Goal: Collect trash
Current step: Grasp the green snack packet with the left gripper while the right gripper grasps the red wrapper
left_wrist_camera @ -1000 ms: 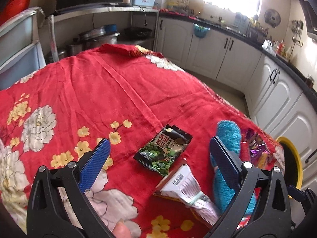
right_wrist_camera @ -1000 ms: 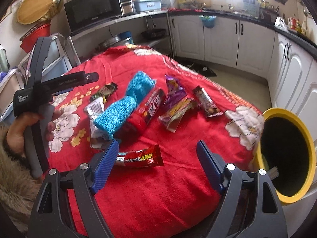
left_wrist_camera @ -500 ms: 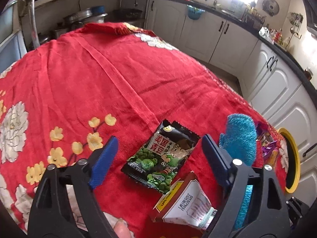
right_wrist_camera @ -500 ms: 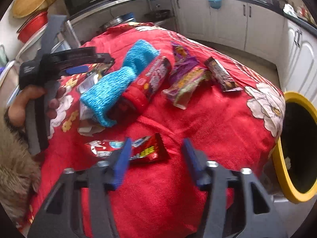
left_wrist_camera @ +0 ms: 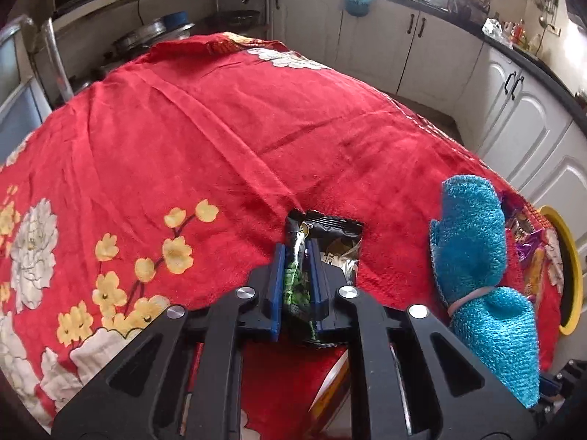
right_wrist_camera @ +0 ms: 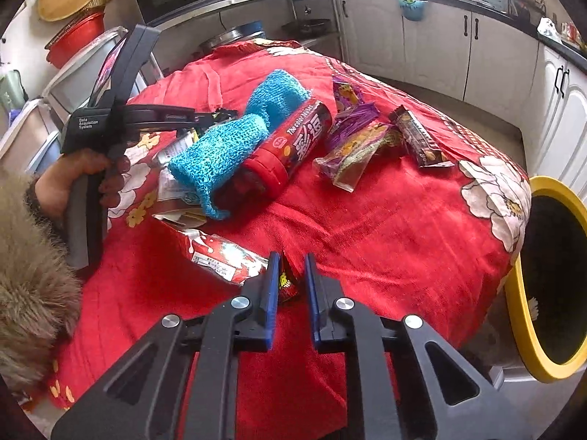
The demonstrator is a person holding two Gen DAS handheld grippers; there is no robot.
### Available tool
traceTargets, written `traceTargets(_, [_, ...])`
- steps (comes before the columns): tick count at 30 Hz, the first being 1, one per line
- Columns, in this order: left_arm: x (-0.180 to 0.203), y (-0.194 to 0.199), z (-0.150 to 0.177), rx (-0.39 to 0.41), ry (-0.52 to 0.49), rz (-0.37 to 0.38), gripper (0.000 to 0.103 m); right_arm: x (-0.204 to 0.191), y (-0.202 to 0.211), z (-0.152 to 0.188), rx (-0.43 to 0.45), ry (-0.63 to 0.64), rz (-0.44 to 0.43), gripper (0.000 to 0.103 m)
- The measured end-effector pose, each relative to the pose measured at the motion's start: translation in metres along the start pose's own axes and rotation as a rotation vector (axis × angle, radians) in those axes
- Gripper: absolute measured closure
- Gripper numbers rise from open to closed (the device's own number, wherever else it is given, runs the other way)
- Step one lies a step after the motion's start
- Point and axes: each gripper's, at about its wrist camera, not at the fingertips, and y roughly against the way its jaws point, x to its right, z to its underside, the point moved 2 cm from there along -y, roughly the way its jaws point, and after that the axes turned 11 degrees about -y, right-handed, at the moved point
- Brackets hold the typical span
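My left gripper (left_wrist_camera: 298,253) has its jaws closing, and the blue pads pinch a black-and-green pea snack packet (left_wrist_camera: 332,236) on the red flowered cloth (left_wrist_camera: 220,139). The packet is crumpled upright between the pads. In the right wrist view my right gripper (right_wrist_camera: 290,264) has its jaws closing on the end of a red candy wrapper (right_wrist_camera: 227,256), which trails to the left. The left gripper (right_wrist_camera: 222,113) also shows there at the upper left, held by a hand (right_wrist_camera: 73,179). The yellow-rimmed bin (right_wrist_camera: 521,293) stands off the table's right edge.
A rolled blue cloth (right_wrist_camera: 234,146) lies beside a red tube (right_wrist_camera: 293,143). Purple and yellow packets (right_wrist_camera: 356,146) and a brown bar (right_wrist_camera: 418,135) lie beyond. A white-and-orange packet (left_wrist_camera: 334,377) lies under the left gripper. White cabinets (left_wrist_camera: 422,47) line the far side.
Both grippers came down to the cloth and went from wide open to shut. The left took hold of the pea packet, the right the red wrapper's end.
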Motion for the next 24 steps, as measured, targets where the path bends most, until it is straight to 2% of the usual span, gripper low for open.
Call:
traceTargets(2, [-0.008, 0.003, 0.0, 0.01, 0.042, 0.042, 0.098, 0.002, 0.003, 0.0, 0.001, -0.004, -0.002, 0.09])
traceTargets(4, [-0.009, 0.008, 0.0, 0.021, 0.052, 0.051, 0.099, 0.003, 0.007, 0.002, 0.001, -0.006, -0.007, 0.09])
traceTargets(17, [0.0, 0.068, -0.004, 0.188, 0.083, 0.028, 0.1, 0.025, 0.048, -0.007, 0.089, -0.026, 0.019, 0.091])
traceTargets(24, [0.019, 0.099, -0.011, 0.254, 0.062, 0.06, 0.1, 0.036, 0.061, -0.016, 0.142, -0.051, 0.051, 0.092])
